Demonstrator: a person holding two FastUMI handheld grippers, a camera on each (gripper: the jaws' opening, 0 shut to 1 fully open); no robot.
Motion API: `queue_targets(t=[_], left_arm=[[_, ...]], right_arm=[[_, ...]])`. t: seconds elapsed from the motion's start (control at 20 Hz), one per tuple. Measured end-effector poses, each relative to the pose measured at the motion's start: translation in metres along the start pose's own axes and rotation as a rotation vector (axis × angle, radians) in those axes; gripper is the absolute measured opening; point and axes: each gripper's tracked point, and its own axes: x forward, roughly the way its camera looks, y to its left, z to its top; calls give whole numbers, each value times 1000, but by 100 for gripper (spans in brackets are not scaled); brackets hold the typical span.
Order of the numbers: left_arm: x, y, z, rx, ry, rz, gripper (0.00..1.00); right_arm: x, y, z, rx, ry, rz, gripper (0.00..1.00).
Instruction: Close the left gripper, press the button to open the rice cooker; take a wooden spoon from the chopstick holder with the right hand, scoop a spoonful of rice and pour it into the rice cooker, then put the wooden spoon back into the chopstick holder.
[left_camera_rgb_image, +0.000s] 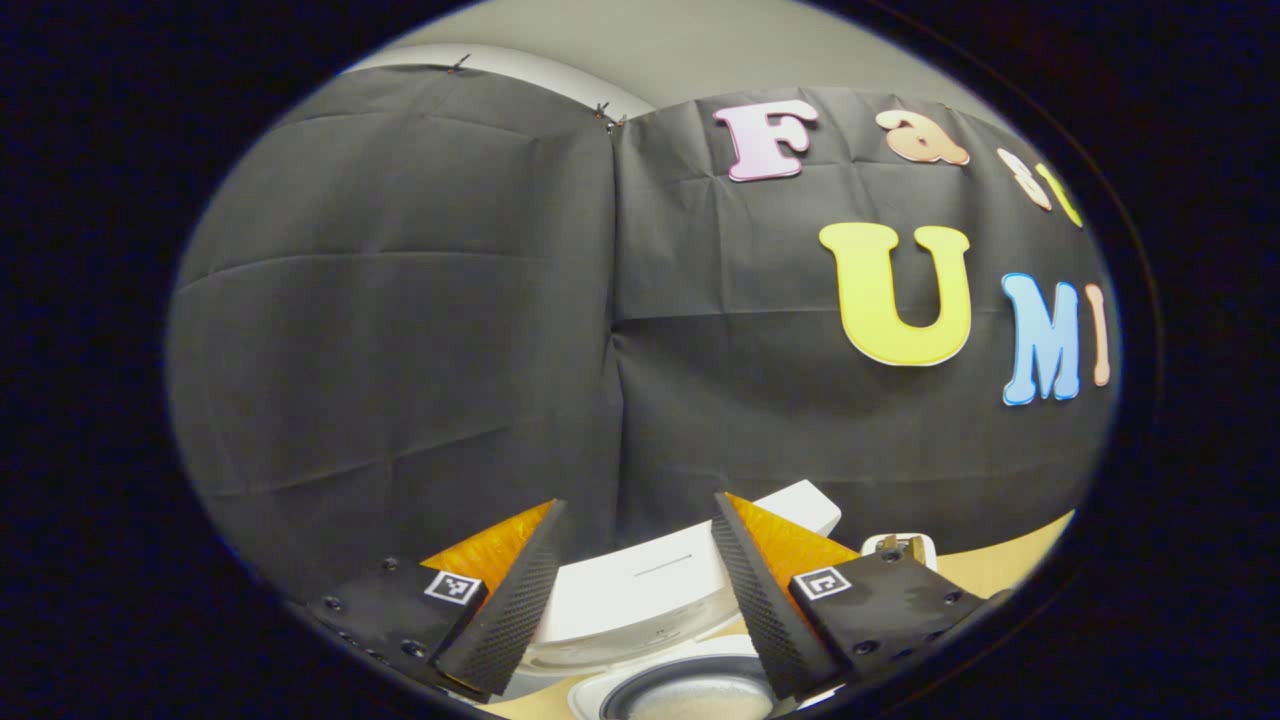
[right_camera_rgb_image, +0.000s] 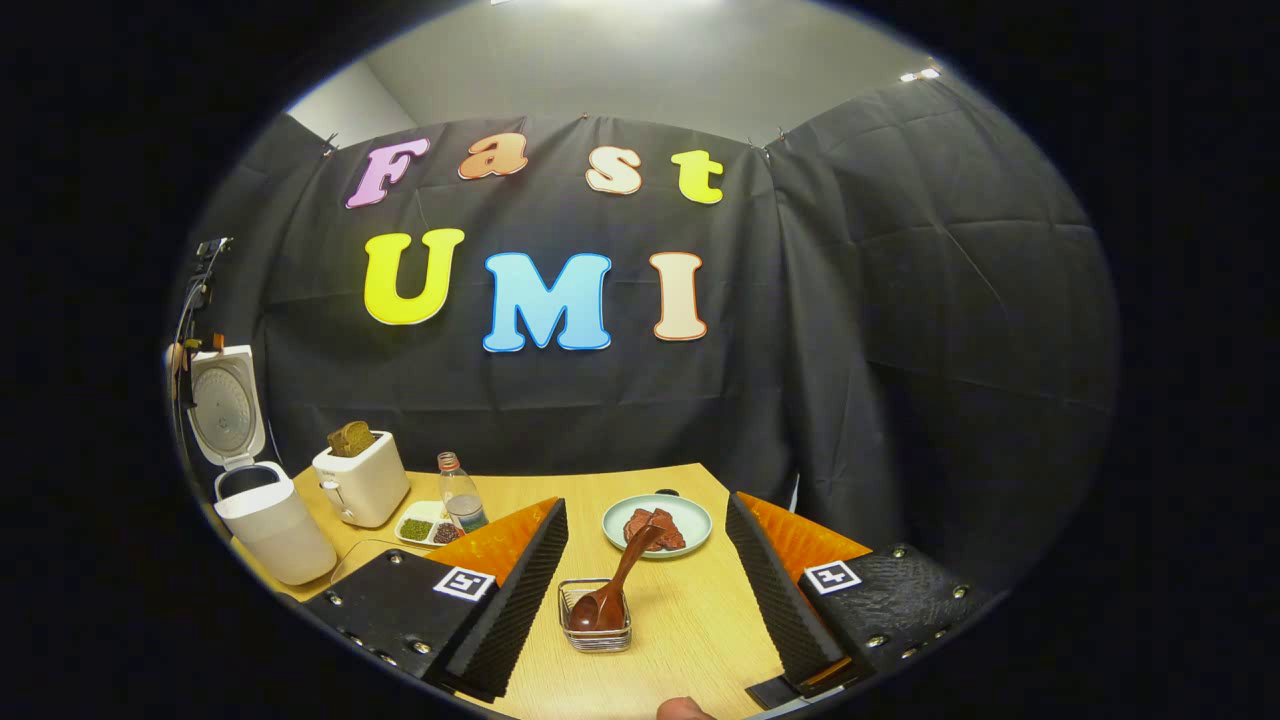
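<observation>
In the left gripper view, the left tool (left_camera_rgb_image: 632, 590) stood wide open with nothing between its fingers, poised above the white rice cooker (left_camera_rgb_image: 640, 598), whose raised lid rose behind the fingers and whose dark inner pot (left_camera_rgb_image: 690, 693) showed below. In the right gripper view, the right tool (right_camera_rgb_image: 648, 590) was likewise wide open and empty, above the wooden surface (right_camera_rgb_image: 700, 620). The wooden spoon (right_camera_rgb_image: 612, 590) leaned in the wire chopstick holder (right_camera_rgb_image: 595, 622) between its fingers. The open rice cooker (right_camera_rgb_image: 262, 500) stood far left beside a toaster (right_camera_rgb_image: 360, 478); a plate (right_camera_rgb_image: 657, 525) lay beyond the holder.
</observation>
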Motion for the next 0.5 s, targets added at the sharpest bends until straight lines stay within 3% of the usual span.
queue_targets(t=[0.5], left_arm=[[-44, -26, -20, 34, 44, -28, 98]], right_arm=[[14, -26, 10, 21, -21, 44, 97]])
